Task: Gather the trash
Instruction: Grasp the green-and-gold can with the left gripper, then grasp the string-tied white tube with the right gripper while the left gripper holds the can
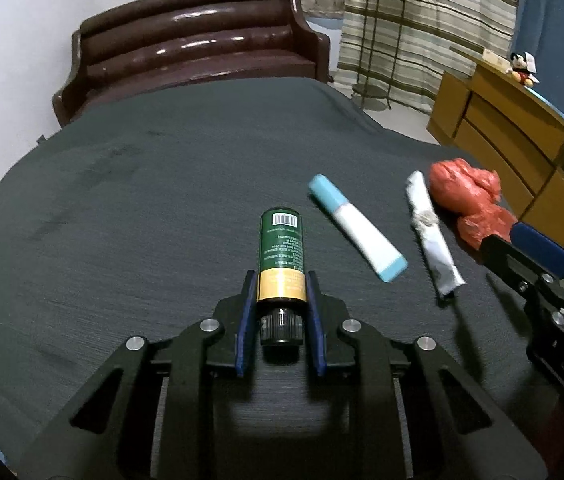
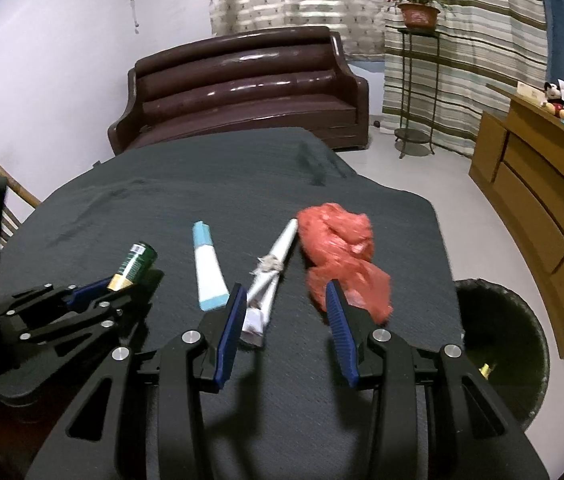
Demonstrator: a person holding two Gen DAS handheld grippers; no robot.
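Gripping the green bottle [image 1: 282, 246] near its gold band, my left gripper [image 1: 281, 280] had its blue ribbed pads pressed against both sides of the smooth cylinder, the black ridged cap lying back between the fingers. The bottle lay on the dark grey woven cloth covering the table [image 1: 122, 208], barcode end pointing away from me. To its right lay a soft white tube [image 1: 355, 227] with pale blue ends, then a creased silver-white tube [image 1: 433, 236], squeezed and crumpled at the middle, then a wrinkled red plastic bag [image 1: 469, 200] bunched into a lump.

My right gripper [image 2: 285, 312] hung with its jaws moderately apart and nothing between the pads; its left finger covered the lower end of the silver-white tube, its right finger the near edge of the red bag. Off the table's right edge stood a dark round bin [image 2: 521, 360], partly cut off by the table and my gripper; something small and yellow showed inside, too small to make out. A glossy brown leather sofa [image 2: 242, 88] stood behind.
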